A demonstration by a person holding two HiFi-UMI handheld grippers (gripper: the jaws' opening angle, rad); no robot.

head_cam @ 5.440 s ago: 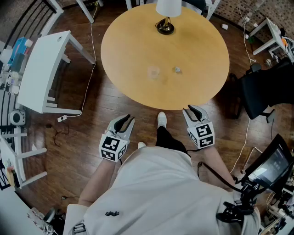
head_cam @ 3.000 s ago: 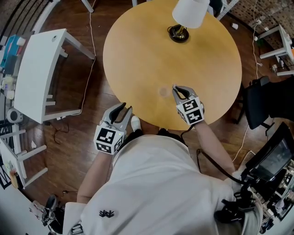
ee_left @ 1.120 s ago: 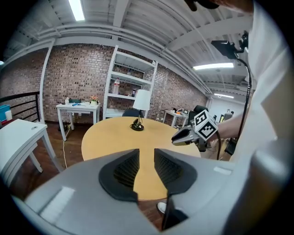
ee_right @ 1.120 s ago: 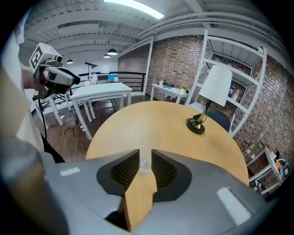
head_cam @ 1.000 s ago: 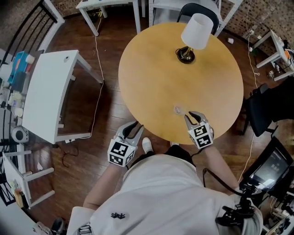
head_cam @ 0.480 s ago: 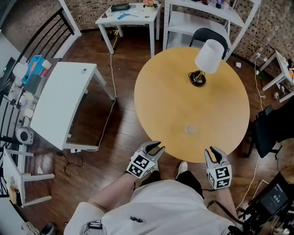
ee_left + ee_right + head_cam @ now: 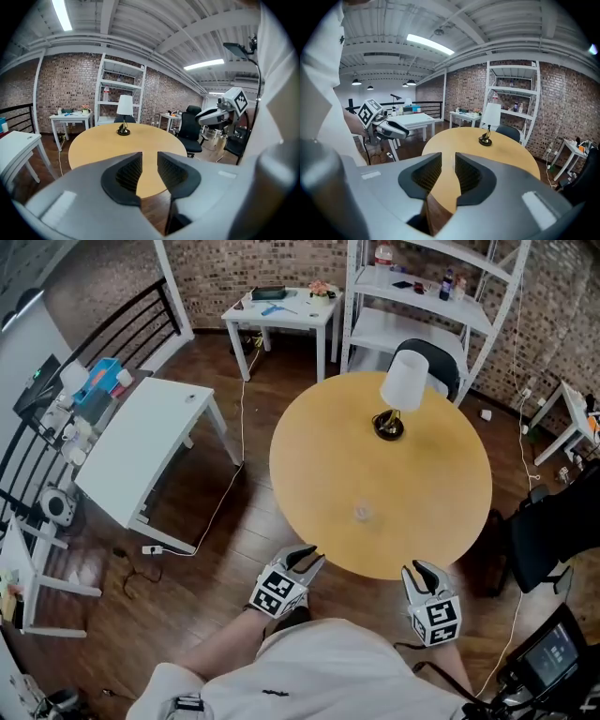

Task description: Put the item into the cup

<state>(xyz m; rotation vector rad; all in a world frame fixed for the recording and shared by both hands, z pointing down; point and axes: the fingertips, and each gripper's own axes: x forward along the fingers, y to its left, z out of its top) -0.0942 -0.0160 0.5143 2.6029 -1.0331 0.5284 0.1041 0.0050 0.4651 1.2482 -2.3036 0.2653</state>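
Desk [image 7: 141, 451], white, stood far L. L gripper [image 7: 302, 562] hung just off round table [image 7: 309, 456], jaws a narrow gap apart, empty. Clear cup [image 7: 364, 513] sat near table's front edge; item couldn't be resolved, poss. inside it. R gripper [image 7: 419, 570]: jaws slightly apart, nothing held.

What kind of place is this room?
Probably a loft-style office or lab: brick walls, white shelves, a white desk, and a round table with a lamp.
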